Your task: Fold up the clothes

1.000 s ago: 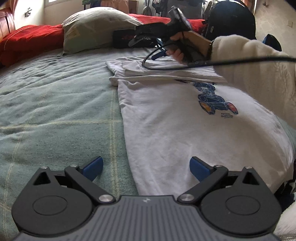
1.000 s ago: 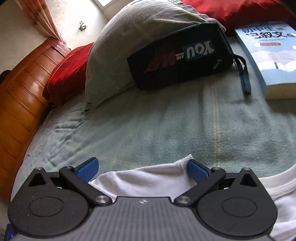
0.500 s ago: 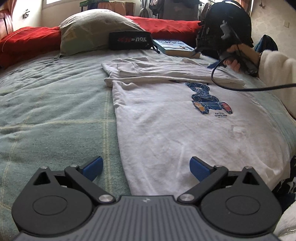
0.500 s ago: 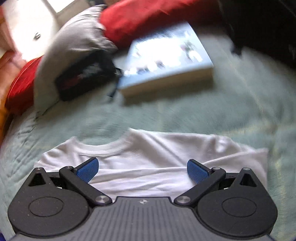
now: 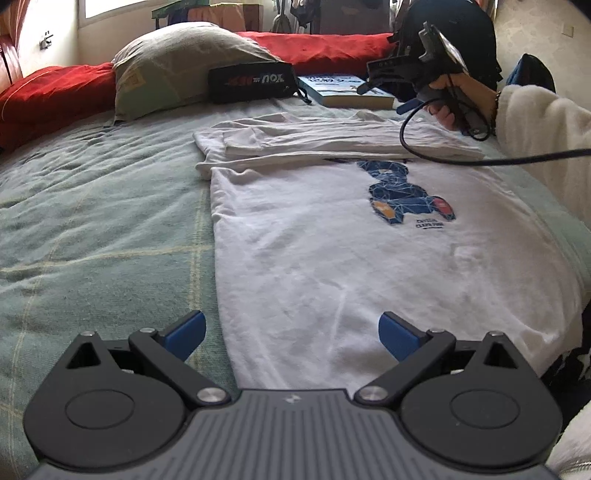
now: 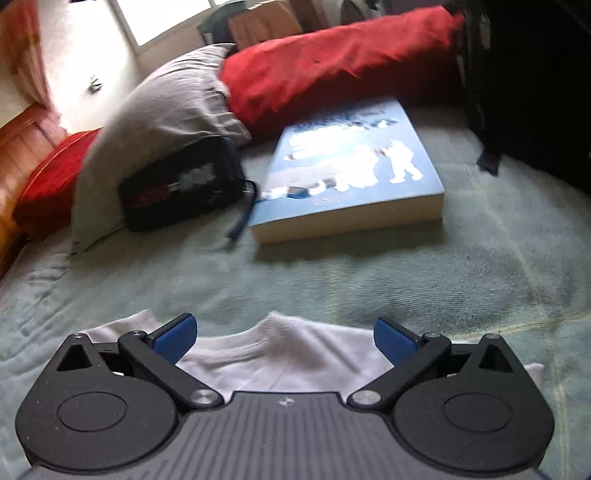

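Note:
A white T-shirt (image 5: 332,240) with a blue print (image 5: 406,195) lies flat on the green bedspread (image 5: 92,203), its top part folded down in a band (image 5: 314,140). My left gripper (image 5: 291,334) stands open over the shirt's near hem, nothing between its fingers. In the left wrist view a hand holds the right gripper (image 5: 384,88) in the air above the folded band's far right end. In the right wrist view my right gripper (image 6: 284,338) is open, hovering over the shirt's collar edge (image 6: 280,347).
At the head of the bed lie a grey pillow (image 5: 184,62), red pillows (image 5: 48,96), a black pouch (image 5: 251,83) and a blue book (image 6: 351,173). A black backpack (image 5: 454,33) stands at the far right. A white fleece sleeve (image 5: 546,147) crosses the right side.
The right gripper swung right over the folded band and has come back a little toward the middle, staying open. My left gripper has not moved.

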`<state>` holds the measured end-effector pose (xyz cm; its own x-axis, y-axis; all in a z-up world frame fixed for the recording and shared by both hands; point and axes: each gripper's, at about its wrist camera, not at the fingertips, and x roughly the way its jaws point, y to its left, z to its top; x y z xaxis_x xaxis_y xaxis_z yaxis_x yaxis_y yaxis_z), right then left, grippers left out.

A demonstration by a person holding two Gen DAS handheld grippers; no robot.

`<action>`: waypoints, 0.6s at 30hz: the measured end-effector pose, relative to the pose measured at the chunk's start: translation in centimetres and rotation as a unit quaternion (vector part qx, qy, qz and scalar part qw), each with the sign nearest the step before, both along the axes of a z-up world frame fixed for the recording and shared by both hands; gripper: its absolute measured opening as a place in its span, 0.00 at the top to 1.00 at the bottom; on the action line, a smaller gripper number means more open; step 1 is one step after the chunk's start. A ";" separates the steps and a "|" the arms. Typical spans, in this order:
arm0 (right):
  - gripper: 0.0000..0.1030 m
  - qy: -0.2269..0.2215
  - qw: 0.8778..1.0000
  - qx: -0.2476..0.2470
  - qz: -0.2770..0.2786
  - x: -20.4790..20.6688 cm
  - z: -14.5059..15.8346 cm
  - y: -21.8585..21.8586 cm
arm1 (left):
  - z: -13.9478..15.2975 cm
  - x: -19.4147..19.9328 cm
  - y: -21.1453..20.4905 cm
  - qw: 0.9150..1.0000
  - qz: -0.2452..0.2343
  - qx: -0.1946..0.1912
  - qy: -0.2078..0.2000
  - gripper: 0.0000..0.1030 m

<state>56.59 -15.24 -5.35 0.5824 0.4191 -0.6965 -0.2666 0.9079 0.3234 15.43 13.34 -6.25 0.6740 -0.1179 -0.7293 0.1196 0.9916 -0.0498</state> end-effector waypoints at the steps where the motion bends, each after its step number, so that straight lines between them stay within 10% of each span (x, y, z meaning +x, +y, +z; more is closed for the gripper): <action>1: 0.00 0.001 1.000 0.002 0.009 -0.4 0.4 0.1 | 0.0 -0.1 0.0 1.000 0.000 -0.001 -0.001 0.03; 8: 0.00 0.059 0.998 -0.010 0.016 0.8 -3.1 2.0 | -0.6 0.3 0.4 1.000 -0.002 -0.014 0.008 0.03; 18: 0.00 0.014 1.000 0.010 -0.023 2.1 -1.6 1.5 | -0.4 0.9 0.0 1.000 -0.017 -0.019 0.003 0.03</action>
<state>58.68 -13.71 -6.97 0.5818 0.4055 -0.7051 -0.2149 0.9127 0.3476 16.28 13.33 -6.63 0.6648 -0.1680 -0.7279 0.1530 0.9843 -0.0875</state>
